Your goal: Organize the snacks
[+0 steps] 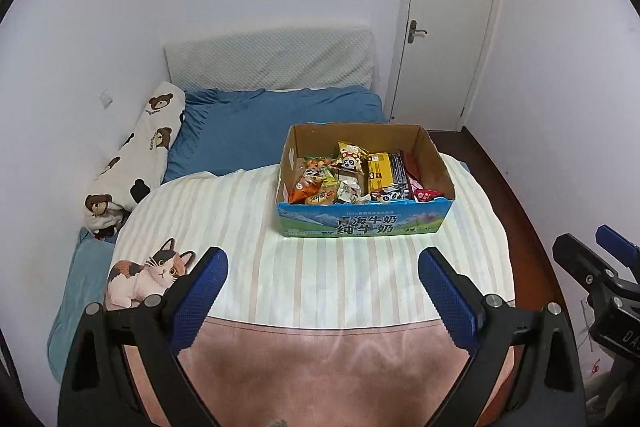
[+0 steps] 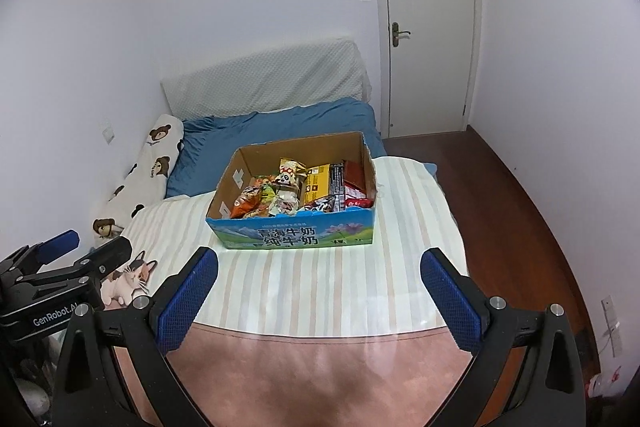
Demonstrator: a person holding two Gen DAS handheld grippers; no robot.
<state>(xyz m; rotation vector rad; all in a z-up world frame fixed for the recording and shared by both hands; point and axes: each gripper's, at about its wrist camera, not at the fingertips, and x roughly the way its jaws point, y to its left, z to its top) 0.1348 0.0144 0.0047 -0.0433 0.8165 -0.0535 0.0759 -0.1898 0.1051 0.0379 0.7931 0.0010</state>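
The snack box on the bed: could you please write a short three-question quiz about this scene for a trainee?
1. True or false: the cardboard box sits on the striped blanket.
2. Multiple choice: the yellow carton inside the box lies (A) at the left end, (B) right of the panda packet, (C) outside the box.
3. Short answer: are the left gripper and the right gripper open or shut, and does either hold anything?

Key: 1 true. 2 B. 3 Both are open, fingers wide apart, holding nothing.
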